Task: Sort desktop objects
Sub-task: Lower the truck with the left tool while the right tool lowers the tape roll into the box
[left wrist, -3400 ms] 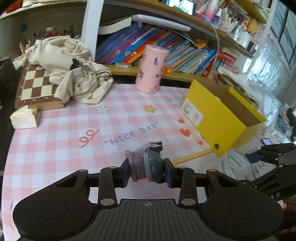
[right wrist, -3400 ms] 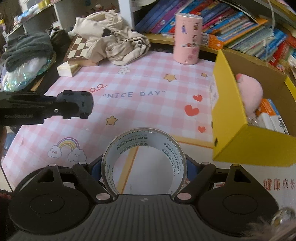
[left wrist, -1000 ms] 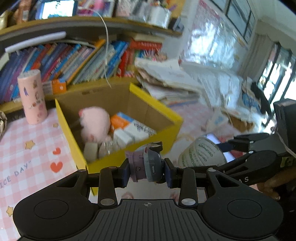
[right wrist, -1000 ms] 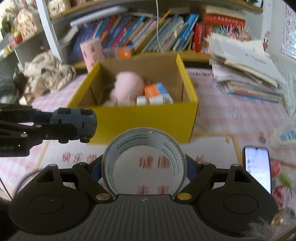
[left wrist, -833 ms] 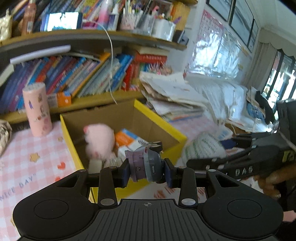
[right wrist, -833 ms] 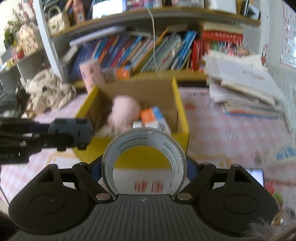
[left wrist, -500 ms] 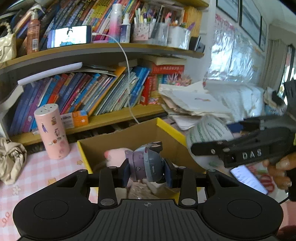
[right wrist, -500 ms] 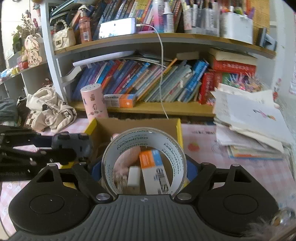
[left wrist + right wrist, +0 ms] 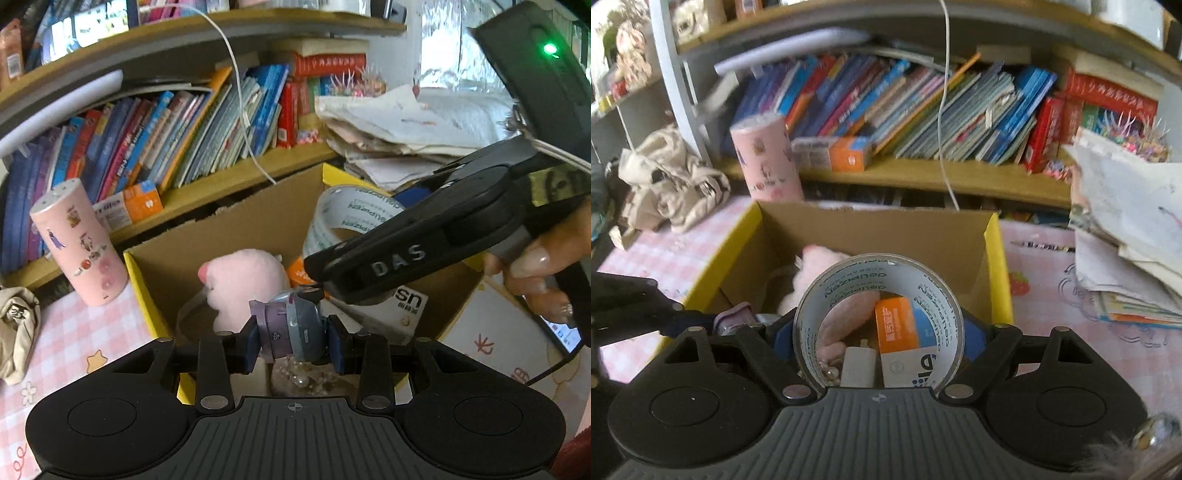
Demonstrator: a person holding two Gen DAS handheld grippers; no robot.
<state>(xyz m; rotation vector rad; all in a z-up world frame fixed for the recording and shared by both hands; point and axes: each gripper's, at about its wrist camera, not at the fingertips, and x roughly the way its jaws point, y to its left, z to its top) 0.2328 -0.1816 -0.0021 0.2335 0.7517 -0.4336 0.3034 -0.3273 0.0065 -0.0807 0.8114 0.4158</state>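
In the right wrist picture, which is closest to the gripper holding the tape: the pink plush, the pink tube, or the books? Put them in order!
From the right gripper:
1. Pink plush, inside the box just ahead.
2. Pink tube, standing behind the box, left.
3. Books, on the shelf at the back.

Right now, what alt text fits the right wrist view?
The right tongs grip a roll of clear tape above an open yellow cardboard box holding a pink plush toy and small cartons, with a packed bookshelf behind.

A home study corner is showing here.
Colourful books (image 9: 916,110) are leaning on a wooden shelf (image 9: 960,177), papers (image 9: 1126,229) are piling up, and a pink checked cloth (image 9: 74,343) is covering the desk.
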